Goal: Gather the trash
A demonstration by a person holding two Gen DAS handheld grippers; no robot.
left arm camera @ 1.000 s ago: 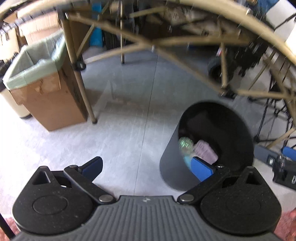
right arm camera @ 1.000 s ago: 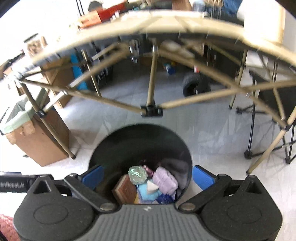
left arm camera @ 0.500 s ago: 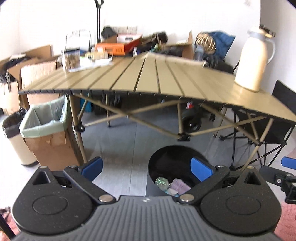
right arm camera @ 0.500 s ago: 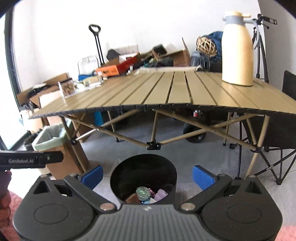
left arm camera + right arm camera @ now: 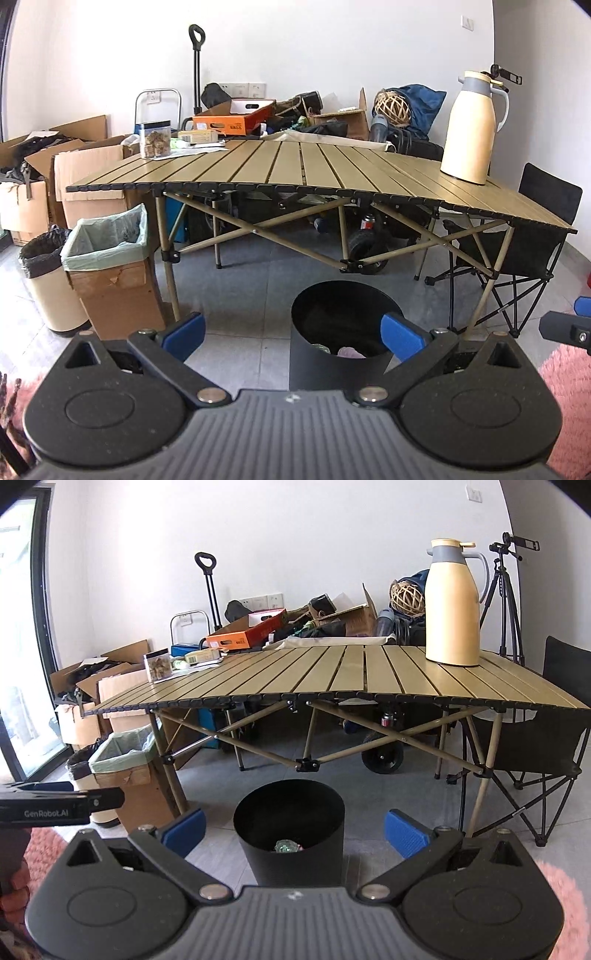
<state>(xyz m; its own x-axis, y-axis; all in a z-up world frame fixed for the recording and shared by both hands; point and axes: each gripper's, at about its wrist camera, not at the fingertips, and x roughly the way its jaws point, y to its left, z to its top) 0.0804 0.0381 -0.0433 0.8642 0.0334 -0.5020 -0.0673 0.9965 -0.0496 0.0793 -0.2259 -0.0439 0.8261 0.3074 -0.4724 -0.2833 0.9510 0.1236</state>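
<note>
With both tools empty, the left gripper [image 5: 291,332] gapes at nine o'clock, the black bin [image 5: 290,834] holding crumpled trash [image 5: 287,846] stands at six, and the right gripper [image 5: 293,829] hangs released; collection looks complete, so next comes scanning the table [image 5: 332,679] at twelve.

black bin [image 5: 290,834] mouth unobstructed, table [image 5: 332,679] beyond

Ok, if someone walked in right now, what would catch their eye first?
Probably the long olive slatted folding table across the room, with a tall cream thermos jug standing near its right end. Next, the round black trash bin on the grey floor in front, with some trash at the bottom. Both the left gripper and the right gripper are open and empty.
</note>
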